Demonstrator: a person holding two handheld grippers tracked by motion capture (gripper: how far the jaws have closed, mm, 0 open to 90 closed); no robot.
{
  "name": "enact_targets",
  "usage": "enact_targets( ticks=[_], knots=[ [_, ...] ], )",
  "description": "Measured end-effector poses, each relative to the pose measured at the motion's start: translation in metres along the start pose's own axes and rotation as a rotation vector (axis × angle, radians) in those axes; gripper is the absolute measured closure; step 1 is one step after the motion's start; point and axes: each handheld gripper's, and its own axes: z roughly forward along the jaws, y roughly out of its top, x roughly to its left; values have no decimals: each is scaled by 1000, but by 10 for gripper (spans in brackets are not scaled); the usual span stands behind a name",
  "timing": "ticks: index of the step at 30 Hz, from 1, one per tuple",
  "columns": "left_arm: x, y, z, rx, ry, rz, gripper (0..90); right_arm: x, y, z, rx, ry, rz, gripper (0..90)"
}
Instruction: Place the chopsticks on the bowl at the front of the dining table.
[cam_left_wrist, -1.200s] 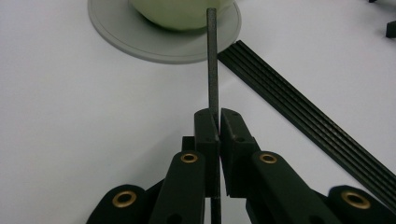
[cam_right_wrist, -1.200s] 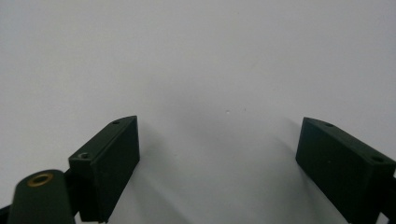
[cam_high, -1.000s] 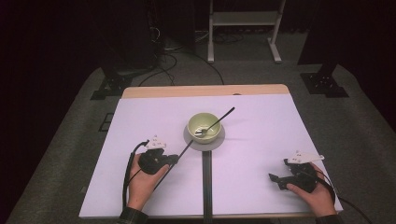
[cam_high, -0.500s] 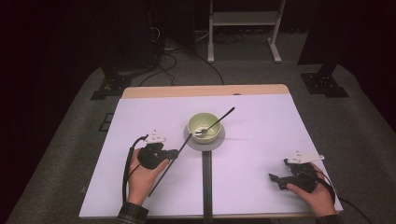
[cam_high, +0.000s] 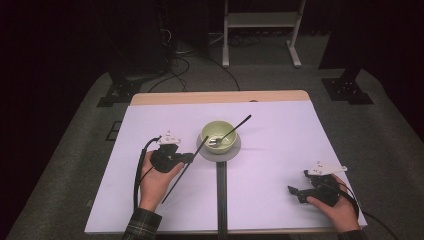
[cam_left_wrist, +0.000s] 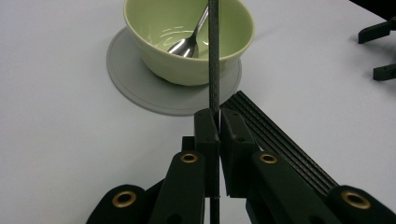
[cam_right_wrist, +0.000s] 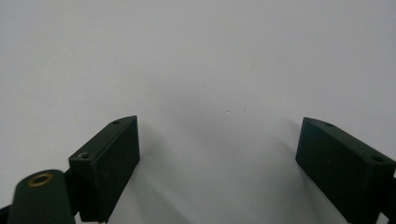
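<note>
A pale green bowl (cam_high: 218, 135) stands on a grey round mat (cam_high: 235, 150) at the table's middle, and a metal spoon (cam_high: 220, 141) lies in it with its dark handle pointing up and right. My left gripper (cam_high: 190, 158) is shut on a thin black rod (cam_high: 178, 180), just left of the bowl. The rod's far tip sits by the bowl's left rim. In the left gripper view the rod (cam_left_wrist: 213, 56) runs up from the closed jaws (cam_left_wrist: 218, 126) across the bowl (cam_left_wrist: 187, 60) and spoon (cam_left_wrist: 184, 45). My right gripper (cam_high: 296, 192) rests open at the near right, its jaws (cam_right_wrist: 219, 158) wide over bare table.
A white table top (cam_high: 150, 125) with a wooden far edge (cam_high: 220, 97). A black ribbed strip (cam_high: 221, 195) runs from the mat to the near edge. Beyond the table stand a white frame (cam_high: 260, 20), dark stands and cables on grey floor.
My left hand has moved away from the near edge, toward the bowl, and carried the rod with it. The right hand has kept still.
</note>
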Motion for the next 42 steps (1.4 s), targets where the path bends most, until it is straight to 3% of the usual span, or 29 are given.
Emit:
enact_targets(
  ticks=[25, 42],
  knots=[
    [8, 35, 22, -12, -21, -23, 864, 0, 0, 0, 0, 0, 0, 122],
    [7, 60, 46, -14, -24, -35, 864, 0, 0, 0, 0, 1, 0, 122]
  ],
)
